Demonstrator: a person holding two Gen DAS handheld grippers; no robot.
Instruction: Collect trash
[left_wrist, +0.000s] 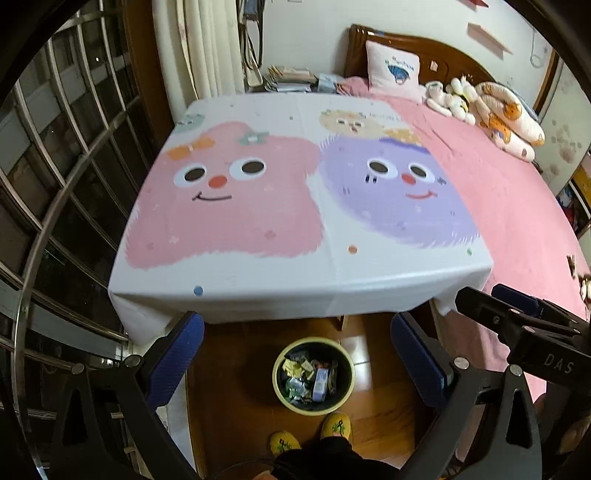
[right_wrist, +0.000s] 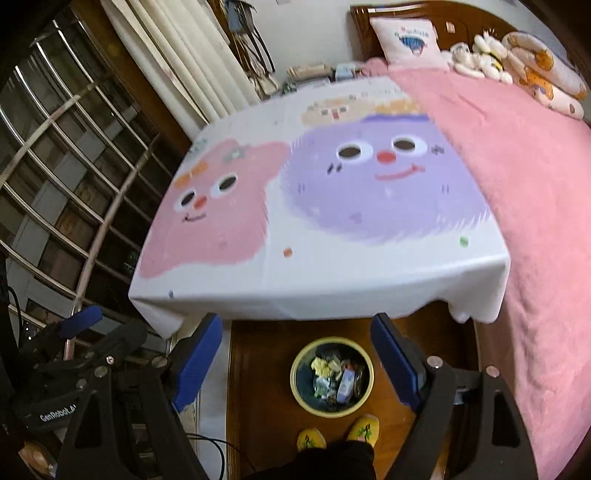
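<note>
A round yellow-rimmed trash bin (left_wrist: 277, 363) (right_wrist: 295, 384) stands on the wooden floor below the table edge, holding several crumpled wrappers (left_wrist: 295, 369) (right_wrist: 323, 365) and a small pale carton (left_wrist: 320, 384) (right_wrist: 346, 386). My left gripper (left_wrist: 297, 350) hangs open above the bin, blue pads wide apart, nothing between them. My right gripper (right_wrist: 297, 349) is also open and empty over the bin. In the left wrist view the right gripper's black body shows at the right edge. The cartoon tablecloth (left_wrist: 295, 192) (right_wrist: 314, 206) carries no loose trash that I can see.
A person's yellow slippers (left_wrist: 336, 424) (right_wrist: 364, 426) stand just behind the bin. A pink bed (left_wrist: 509, 206) (right_wrist: 517, 177) with pillows and plush toys (left_wrist: 454, 98) flanks the table on the right. A barred window (left_wrist: 66, 177) and curtain are at the left.
</note>
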